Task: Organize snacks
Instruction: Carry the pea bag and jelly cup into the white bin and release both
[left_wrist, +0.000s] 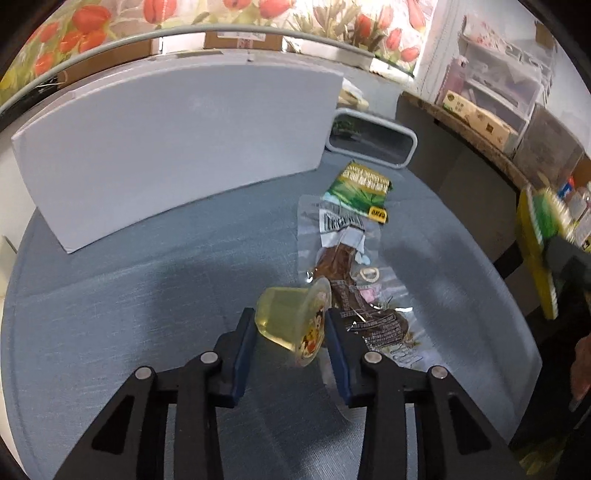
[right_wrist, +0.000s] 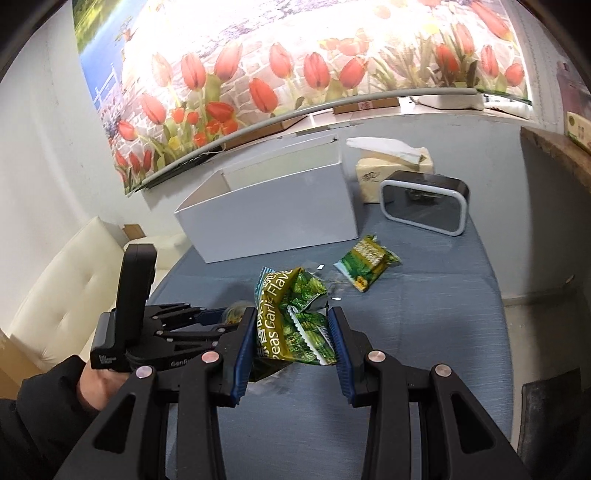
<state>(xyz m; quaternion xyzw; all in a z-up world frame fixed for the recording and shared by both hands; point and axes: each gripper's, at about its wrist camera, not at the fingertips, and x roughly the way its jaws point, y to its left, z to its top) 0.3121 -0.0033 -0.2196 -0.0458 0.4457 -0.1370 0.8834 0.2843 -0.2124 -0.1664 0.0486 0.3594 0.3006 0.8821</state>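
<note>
Behind your work you have a wall with a large poster of red tulips (right_wrist: 280, 70), and below it stands the desk (right_wrist: 424, 332), covered with a blue-grey cloth. On the far part of the desk you see a big white box (right_wrist: 273, 218), open at the top, with its long side toward you. To the right of the box stands a pack of tissues (right_wrist: 388, 166), and just in front of it a dark clock with a white frame (right_wrist: 424, 206). A cream sofa (right_wrist: 70, 288) is beside the desk on the left. Your right gripper (right_wrist: 291, 332) is clamped on a green bag of garlic flavour peas (right_wrist: 291, 314); the bag is crumpled between the two blue pads and held above the cloth. Your left gripper (left_wrist: 290, 321) has its fingers on both sides of a yellow jelly cup (left_wrist: 291, 321), which lies on its side with the printed lid toward the right finger. The pads are close to the cup, but I cannot tell if they press it already. Just right of the cup, partly under the right finger, lies a clear vacuum pack with brown meat (left_wrist: 351, 280). Beyond this pack, near the clock, rests a small green snack packet (left_wrist: 360, 192), flat on the cloth and well apart from the white box.
</note>
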